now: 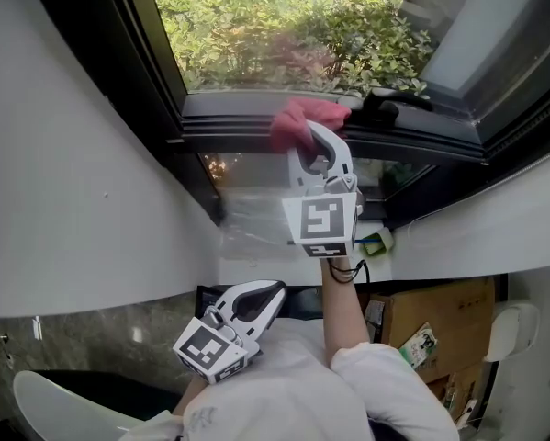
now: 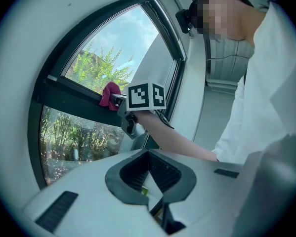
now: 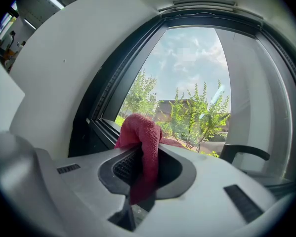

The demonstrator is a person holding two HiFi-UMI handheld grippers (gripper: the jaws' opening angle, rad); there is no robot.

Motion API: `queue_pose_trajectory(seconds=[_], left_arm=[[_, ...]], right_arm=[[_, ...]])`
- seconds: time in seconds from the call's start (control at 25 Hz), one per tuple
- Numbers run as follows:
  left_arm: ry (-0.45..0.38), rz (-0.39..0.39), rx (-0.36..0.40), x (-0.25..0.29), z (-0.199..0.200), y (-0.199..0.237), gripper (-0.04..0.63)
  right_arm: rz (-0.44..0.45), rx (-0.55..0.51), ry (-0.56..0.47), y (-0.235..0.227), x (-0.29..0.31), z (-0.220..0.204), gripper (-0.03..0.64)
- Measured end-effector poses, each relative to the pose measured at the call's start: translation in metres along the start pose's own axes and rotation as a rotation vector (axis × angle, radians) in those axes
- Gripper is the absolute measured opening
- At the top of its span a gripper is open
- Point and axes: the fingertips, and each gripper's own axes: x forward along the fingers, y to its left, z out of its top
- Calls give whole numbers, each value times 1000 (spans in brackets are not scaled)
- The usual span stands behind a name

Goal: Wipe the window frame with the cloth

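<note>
**Right claw presses red cloth to the window rail**

A white wall (image 1: 72,173) curves round the left of the opening. Set into it is the dark window frame (image 1: 256,127), whose horizontal rail crosses the middle of the head view, with an open upper section above it and a lower glass pane (image 1: 256,214) under it. Green shrubs (image 1: 284,26) fill the view outside. At the lower right, beneath the sill, stands a cardboard box (image 1: 435,315).

The person's bare forearm (image 1: 339,310) reaches up from a white sleeve (image 1: 394,384) to the right claw (image 1: 316,141), which is raised to the rail. The left claw (image 1: 267,294) is held low, near the person's body and well apart from the window. Its own view shows the jaws brought together with nothing between them (image 2: 150,174).

In the right gripper view, the right claw (image 3: 143,167) is clenched on the red cloth (image 3: 140,142). The fabric bunches above the jaw tips and a tail of it hangs down between the ribbed pads. In the head view the cloth (image 1: 302,122) lies against the top of the rail, left of a black window handle (image 1: 398,104) that rests on the same rail. The left gripper view shows the cloth (image 2: 109,94) as a red wad on the dark frame (image 2: 63,90), just ahead of the right claw's marker cube (image 2: 146,96).
</note>
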Motion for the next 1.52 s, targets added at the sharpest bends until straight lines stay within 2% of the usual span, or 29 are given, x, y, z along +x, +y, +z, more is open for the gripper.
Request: queue_pose_trajectory(seconds=[1.52], left_arm=[[22, -29, 1, 13, -1, 3, 9]], right_arm=[[-49, 22, 17, -37, -17, -18, 66]])
